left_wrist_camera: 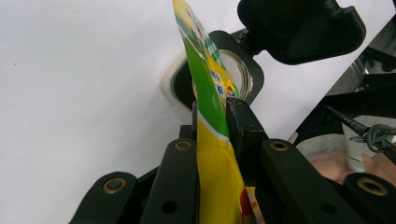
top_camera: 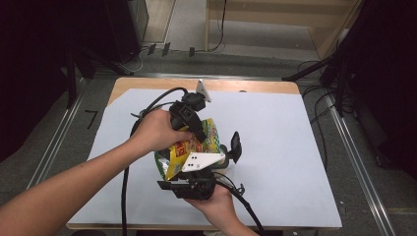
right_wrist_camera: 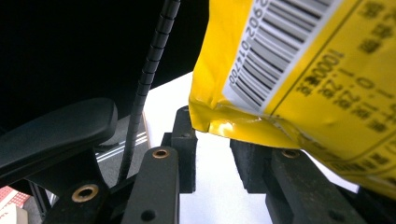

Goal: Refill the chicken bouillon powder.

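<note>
My left gripper (top_camera: 196, 129) sits at the left of the table, my hand wrapped around its body, and its two black jaws are pinched flat on the upper edge of the glossy yellow-and-green printed foil snack bag (top_camera: 189, 147). In the left gripper view the bag (left_wrist_camera: 212, 140) runs upright between the jaws, and both pads press against it with no gap showing. Beyond it stands a round black-rimmed container (left_wrist_camera: 233, 77) on the white table cover, its hinged black lid (left_wrist_camera: 299, 28) flipped up behind.

The bag hangs above the middle of the white sheet-covered table (top_camera: 295, 147), between my two grippers and just beside that container (top_camera: 227, 156).

My right gripper (top_camera: 189, 186) comes in below the bag, its grey three-cornered plate lying across the bag's lower part. In the right gripper view the jaws stand apart with white table showing between them, and the bag's yellow, barcode-printed bottom corner (right_wrist_camera: 299, 79) hovers over the gap. It seems to rest against the right-hand jaw, though I cannot tell for sure from this angle; the pads are not pinching it.
</note>
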`<state>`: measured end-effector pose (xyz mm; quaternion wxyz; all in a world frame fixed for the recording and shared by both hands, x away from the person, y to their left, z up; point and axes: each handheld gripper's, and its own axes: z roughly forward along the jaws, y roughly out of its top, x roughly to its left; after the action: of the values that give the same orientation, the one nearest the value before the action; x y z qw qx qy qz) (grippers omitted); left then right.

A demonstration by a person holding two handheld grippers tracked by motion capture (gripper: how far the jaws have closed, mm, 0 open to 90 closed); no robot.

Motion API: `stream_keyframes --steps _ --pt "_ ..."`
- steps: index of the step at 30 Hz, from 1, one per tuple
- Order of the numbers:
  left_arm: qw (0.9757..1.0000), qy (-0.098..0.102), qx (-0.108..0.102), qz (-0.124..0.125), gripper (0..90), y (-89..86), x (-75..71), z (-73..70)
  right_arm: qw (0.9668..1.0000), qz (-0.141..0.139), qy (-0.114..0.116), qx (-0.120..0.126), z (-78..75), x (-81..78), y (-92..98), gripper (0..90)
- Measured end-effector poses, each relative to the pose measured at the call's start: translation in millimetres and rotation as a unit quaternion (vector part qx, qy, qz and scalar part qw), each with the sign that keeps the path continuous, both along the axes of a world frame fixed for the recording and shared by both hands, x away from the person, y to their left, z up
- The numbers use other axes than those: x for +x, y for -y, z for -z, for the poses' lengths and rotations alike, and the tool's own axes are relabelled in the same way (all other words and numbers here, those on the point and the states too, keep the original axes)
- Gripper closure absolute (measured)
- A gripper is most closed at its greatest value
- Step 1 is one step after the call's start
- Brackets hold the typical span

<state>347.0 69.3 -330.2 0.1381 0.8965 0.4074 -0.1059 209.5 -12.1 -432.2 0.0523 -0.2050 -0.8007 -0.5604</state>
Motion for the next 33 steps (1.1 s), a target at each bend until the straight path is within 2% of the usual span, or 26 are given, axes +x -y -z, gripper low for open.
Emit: stream_keyframes --steps 14,23,33 --pt "0.9999 -0.004 -0.008 -0.013 85.5 -1.9 0.9 -2.9 1.0000 0.000 -0.004 0.001 0.9 2.5 -1.1 73.1" --pt "0.9997 -0.008 -0.017 -0.019 85.5 -3.1 3.1 -5.3 0.9998 -0.002 -0.019 0.010 2.0 6.4 0.4 73.0" --pt "0.9996 0.000 -0.011 -0.026 85.9 -4.0 6.3 -9.5 0.9998 -0.006 -0.013 0.014 -1.3 11.3 0.5 72.9"
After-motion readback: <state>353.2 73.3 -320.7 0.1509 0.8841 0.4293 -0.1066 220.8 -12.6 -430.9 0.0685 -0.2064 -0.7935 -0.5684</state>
